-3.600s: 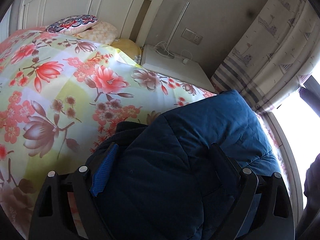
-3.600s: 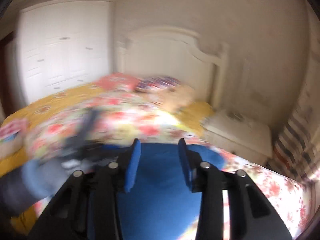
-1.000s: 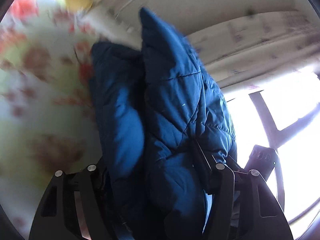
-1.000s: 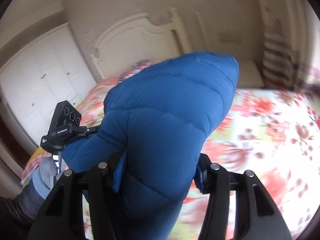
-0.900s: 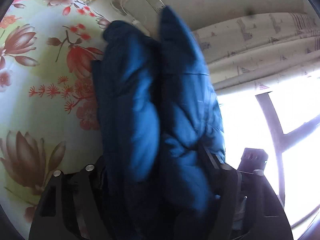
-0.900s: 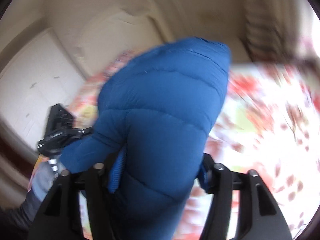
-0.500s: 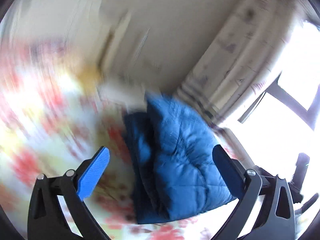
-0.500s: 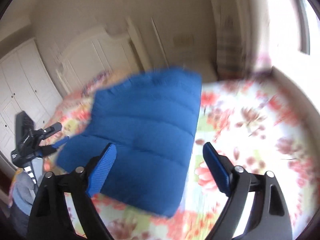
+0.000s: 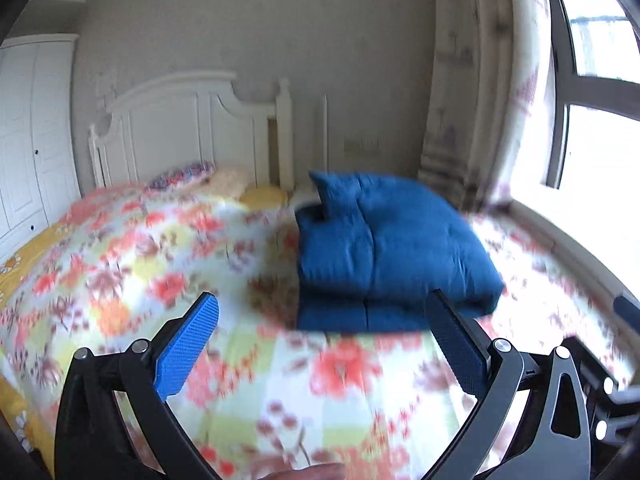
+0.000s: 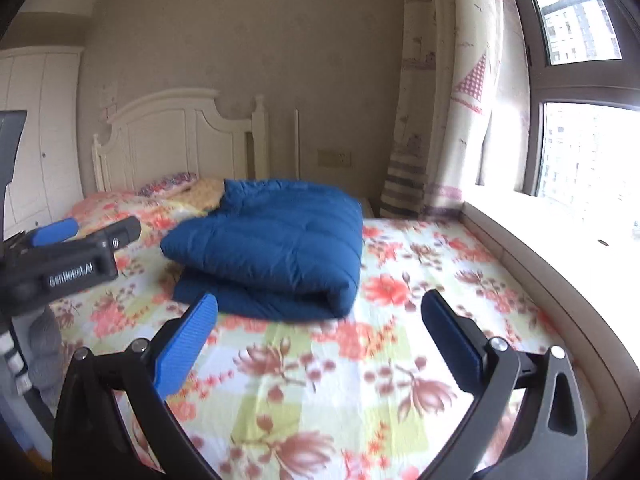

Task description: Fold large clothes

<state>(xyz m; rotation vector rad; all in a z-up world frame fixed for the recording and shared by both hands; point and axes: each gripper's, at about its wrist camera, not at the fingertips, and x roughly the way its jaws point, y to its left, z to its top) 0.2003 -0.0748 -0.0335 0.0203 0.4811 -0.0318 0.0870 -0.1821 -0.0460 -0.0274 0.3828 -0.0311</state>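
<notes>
- The bed [image 10: 400, 364], with its floral cover, carries everything – its white headboard [image 10: 180, 136] stands at the far end and the window [image 10: 580, 148] runs along its right edge.
- The blue padded jacket [image 10: 276, 248] lies folded in a thick bundle near the head of the bed, closer to the window edge, with nothing touching it.
- It looks soft, puffy and light, probably springy and a little slippery; I would take it at the rounded fold edge on the window side, through all layers.
- Its long axis seems to run from the foot toward the headboard, with the loose ends at the far side.
- The left gripper [image 9: 324, 344] has its jaws wide apart and empty.
- The right gripper [image 10: 320, 340] – its jaws are opening, nothing between them.
</notes>
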